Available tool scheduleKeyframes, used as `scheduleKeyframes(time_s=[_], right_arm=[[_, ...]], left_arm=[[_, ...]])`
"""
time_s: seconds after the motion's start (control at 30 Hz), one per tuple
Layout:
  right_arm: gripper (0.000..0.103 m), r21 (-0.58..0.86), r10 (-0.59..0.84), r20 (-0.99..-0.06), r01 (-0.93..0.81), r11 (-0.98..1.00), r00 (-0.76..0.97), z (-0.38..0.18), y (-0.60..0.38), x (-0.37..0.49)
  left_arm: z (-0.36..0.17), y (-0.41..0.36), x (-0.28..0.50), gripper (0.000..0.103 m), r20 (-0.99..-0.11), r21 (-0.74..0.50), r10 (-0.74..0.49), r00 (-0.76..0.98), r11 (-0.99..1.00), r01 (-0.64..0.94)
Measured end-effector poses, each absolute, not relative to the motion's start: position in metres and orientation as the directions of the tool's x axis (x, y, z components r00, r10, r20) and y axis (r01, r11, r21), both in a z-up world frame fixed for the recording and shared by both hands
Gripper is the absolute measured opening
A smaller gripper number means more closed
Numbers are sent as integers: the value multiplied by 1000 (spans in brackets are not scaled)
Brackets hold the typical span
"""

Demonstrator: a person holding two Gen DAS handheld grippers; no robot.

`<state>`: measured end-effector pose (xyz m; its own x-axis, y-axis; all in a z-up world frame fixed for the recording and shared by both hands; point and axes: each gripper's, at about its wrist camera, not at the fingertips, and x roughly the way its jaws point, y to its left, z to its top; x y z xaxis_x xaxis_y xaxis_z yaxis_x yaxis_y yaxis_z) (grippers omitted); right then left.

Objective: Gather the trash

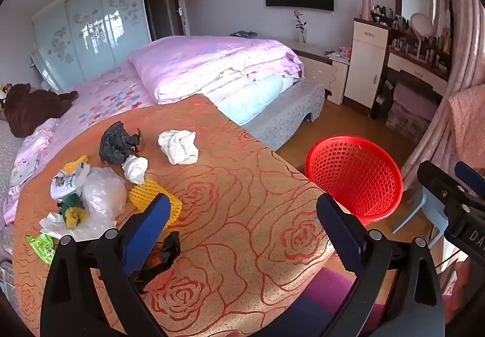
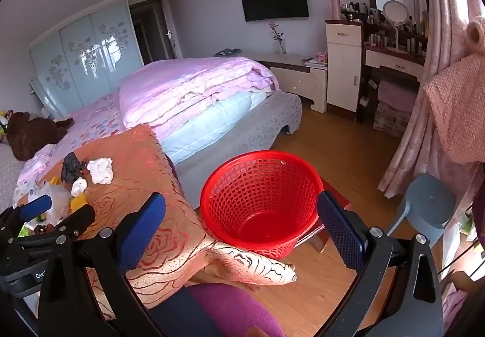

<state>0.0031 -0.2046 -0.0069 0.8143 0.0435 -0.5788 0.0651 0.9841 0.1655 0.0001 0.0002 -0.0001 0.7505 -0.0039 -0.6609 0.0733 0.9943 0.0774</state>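
Note:
Trash lies on an orange rose-patterned cloth [image 1: 242,200]: a dark crumpled bag [image 1: 116,144], a white tissue wad [image 1: 178,146], a smaller white wad [image 1: 135,168], yellow foam net [image 1: 154,200], a clear plastic bag [image 1: 103,197], printed wrappers [image 1: 68,182], a green scrap [image 1: 41,247] and a black scrap [image 1: 165,255]. My left gripper [image 1: 248,225] hovers open over the cloth's near part, empty. A red mesh basket [image 2: 260,200] stands on the floor to the right, nothing in it. My right gripper [image 2: 242,228] is open in front of the basket, empty.
A bed with a pink quilt [image 1: 212,64] lies behind the cloth. A dressing table [image 2: 394,58] and cabinet [image 2: 344,67] stand at the far right. A grey-blue stool [image 2: 427,206] is right of the basket, by a curtain [image 2: 409,140]. Wooden floor [image 2: 333,149] surrounds the basket.

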Motion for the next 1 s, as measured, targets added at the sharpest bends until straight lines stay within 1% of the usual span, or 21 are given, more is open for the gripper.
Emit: scheduleKeyframes(time_s=[0.17, 0.3, 0.33, 1.0], right_arm=[[97, 169, 47, -580, 64, 983, 813, -8, -206, 4], [97, 174, 56, -581, 57, 983, 812, -9, -206, 4], [97, 168, 41, -582, 71, 983, 812, -9, -206, 6], [97, 169, 42, -591, 73, 983, 805, -15, -211, 7]], left_arm=[[0, 2, -3, 94, -660, 84, 1, 751, 994, 72], [-6, -10, 3, 94, -665, 88, -1, 747, 993, 79], [-6, -11, 6, 94, -665, 87, -2, 747, 993, 80], [-1, -15, 9, 94, -671, 113, 5, 741, 989, 96]])
